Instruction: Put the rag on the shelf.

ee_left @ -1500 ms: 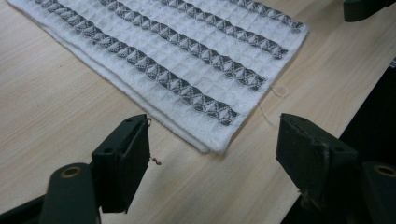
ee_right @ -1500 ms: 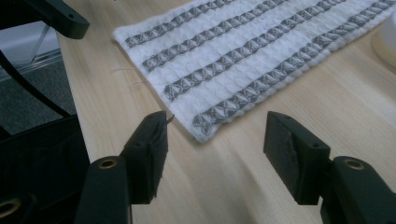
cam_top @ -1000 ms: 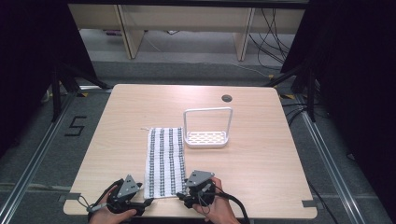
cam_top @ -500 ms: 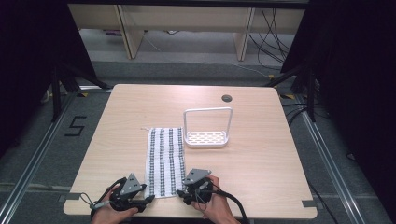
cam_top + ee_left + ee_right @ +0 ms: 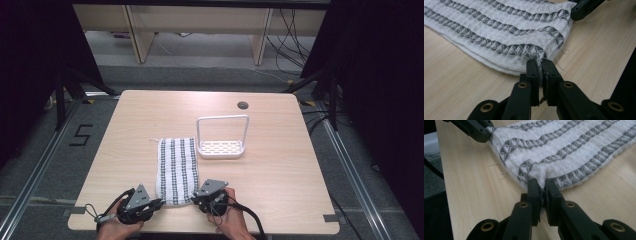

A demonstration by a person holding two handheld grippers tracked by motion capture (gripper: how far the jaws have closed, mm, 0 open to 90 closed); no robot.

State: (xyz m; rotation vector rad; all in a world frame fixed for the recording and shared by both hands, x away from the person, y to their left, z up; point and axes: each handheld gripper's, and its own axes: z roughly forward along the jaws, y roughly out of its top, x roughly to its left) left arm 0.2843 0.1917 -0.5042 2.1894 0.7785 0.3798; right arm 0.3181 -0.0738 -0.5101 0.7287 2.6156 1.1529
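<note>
Both near corners of the towel (image 5: 176, 169) were gripped: left tool (image 5: 541, 65) and right tool (image 5: 543, 187) had just closed, cloth pinched between the pads. Towel lay flat on the worktop (image 5: 125, 130); lifting or folding remained. Rack (image 5: 222, 137) stood just beyond the towel, untouched.

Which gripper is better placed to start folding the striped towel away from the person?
Neither: both are equally placed. The left gripper and the right gripper have just closed on the near corners of the striped towel, so both would likely lift together.
</note>
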